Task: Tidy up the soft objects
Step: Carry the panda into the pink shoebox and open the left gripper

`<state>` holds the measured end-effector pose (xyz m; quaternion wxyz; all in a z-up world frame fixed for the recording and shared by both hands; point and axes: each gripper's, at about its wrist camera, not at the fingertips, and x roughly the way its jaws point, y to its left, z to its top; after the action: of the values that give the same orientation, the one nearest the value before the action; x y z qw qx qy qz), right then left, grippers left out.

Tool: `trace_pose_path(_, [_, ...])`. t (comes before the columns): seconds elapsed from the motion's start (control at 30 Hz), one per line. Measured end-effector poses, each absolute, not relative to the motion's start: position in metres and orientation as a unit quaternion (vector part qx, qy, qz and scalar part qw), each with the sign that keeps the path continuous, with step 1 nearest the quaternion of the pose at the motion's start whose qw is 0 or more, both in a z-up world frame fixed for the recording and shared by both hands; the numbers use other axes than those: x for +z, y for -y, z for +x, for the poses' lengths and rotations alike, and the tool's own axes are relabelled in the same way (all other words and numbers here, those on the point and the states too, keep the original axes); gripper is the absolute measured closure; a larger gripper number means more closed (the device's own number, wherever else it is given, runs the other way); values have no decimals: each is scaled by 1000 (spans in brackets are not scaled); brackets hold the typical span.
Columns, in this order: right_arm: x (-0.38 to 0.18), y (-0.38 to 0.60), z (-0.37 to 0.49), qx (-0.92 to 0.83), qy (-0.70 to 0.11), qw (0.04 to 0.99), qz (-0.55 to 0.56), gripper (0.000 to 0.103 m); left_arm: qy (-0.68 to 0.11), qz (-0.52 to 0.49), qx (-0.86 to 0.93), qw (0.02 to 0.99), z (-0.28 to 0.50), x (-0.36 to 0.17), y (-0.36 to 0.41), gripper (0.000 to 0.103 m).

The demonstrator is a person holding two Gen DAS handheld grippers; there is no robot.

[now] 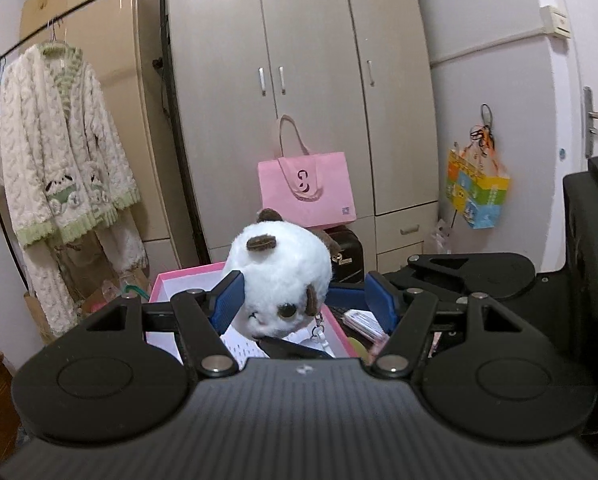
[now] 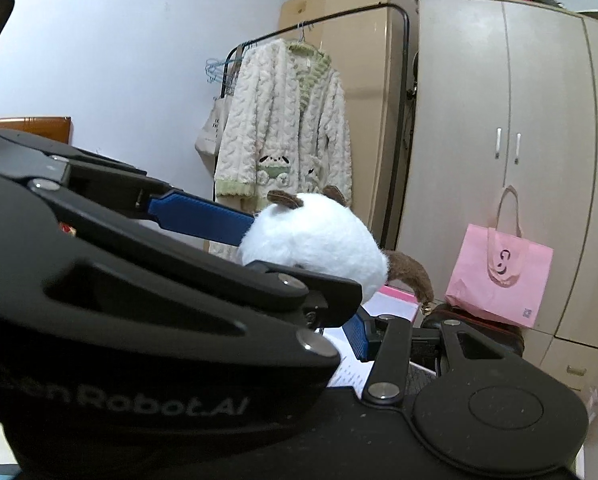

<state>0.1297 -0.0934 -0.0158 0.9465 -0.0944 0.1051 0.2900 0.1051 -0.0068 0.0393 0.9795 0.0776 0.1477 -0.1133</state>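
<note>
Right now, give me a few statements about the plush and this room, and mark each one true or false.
1. The plush is white with brown ears. True.
2. The bag by the wardrobe is blue. False: it is pink.
3. A robe hangs left of the wardrobe. True.
4. The wardrobe doors stand open. False: they are shut.
5. The plush lies inside the box. False: it is up above the box.
</note>
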Motion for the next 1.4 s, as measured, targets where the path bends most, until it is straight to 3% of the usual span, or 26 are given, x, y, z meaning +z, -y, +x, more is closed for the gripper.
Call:
trace_pose_path(0.47, [-48,101,253,307,-252,913,-97,48,-277,-24,-157,948,220,2,-34,38])
trace_pose_path(0.77, [-54,83,261,290,-276,899,-177,47,-362,-137,-195,901,252,-28,-58,38])
trace_pose_path(1.4, [-1,153,169,308,-223,919,-104,48,-267,-8,-143,953,149,48,-49,35])
